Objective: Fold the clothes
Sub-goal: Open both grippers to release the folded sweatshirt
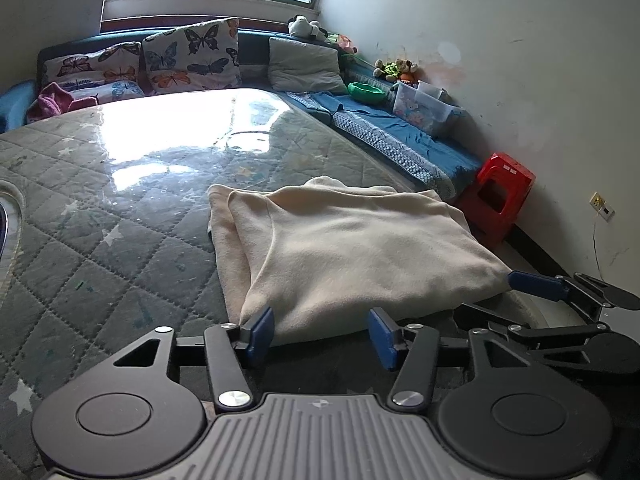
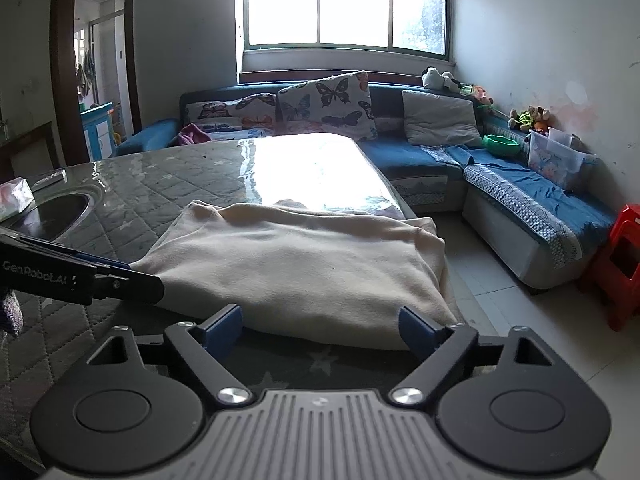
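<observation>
At the far left of the table [image 1: 80, 200], a quilted grey cover with pale stars lies under a shiny clear sheet, and a dark round dish [image 2: 60, 208] sits near that edge with a tissue pack [image 2: 14, 196] just beside it. Next comes the left gripper [image 1: 322, 330], its blue pads spread wide apart; they sit at the near edge of the cream cloth [image 1: 348, 248], one pad at the near left corner, with nothing pinched between them. The cloth lies folded into a thick, roughly square stack on the right part of the table, close to the near edge, with a lower layer sticking out along its left side. From the right wrist view the same cloth [image 2: 296, 264] fills the middle, and the right gripper [image 2: 322, 326] sits at its near edge with its jaws also wide open, one pad at each side of the fold's front; whether the pads actually touch the fabric is hard to say from this angle. Further right, beyond the table's edge, a blue sofa [image 2: 520, 200] runs along the wall, carrying butterfly cushions [image 2: 324, 100], a grey cushion [image 2: 436, 118], a green bowl [image 2: 502, 144] and a clear plastic box [image 2: 556, 160]. A red stool [image 1: 500, 196] stands on the floor at the far right.
</observation>
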`<act>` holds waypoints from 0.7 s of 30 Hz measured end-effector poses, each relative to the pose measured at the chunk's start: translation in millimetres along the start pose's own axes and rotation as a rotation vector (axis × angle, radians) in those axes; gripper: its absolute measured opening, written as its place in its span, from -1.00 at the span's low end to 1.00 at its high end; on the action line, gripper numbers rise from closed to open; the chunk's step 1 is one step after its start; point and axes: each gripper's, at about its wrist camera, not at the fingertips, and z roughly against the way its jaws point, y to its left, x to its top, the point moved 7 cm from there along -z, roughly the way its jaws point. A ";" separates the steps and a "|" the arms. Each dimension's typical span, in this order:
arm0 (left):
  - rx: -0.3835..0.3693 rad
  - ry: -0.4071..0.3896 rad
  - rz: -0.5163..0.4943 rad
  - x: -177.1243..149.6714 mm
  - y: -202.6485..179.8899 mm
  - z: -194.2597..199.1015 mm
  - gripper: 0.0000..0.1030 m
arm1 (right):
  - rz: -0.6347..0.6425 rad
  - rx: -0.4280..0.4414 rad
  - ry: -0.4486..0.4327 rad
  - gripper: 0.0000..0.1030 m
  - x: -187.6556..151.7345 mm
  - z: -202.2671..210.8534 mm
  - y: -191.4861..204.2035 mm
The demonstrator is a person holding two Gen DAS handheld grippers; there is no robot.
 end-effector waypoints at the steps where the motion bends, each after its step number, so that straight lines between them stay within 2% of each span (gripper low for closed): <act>1: 0.001 -0.002 -0.001 -0.4 0.3 1.4 0.20 | 0.000 -0.004 -0.001 0.76 -0.1 0.8 0.5; 4: 0.005 -0.009 -0.005 -1.7 1.3 5.6 0.35 | 0.000 -0.015 -0.003 0.81 -0.6 3.1 2.1; 11: 0.006 -0.028 -0.012 -4.7 3.7 15.6 0.56 | 0.001 -0.037 -0.017 1.00 -0.4 9.8 6.6; 21: 0.003 -0.045 -0.002 -11.3 7.5 28.0 0.81 | -0.004 -0.061 -0.030 1.00 0.3 18.3 13.5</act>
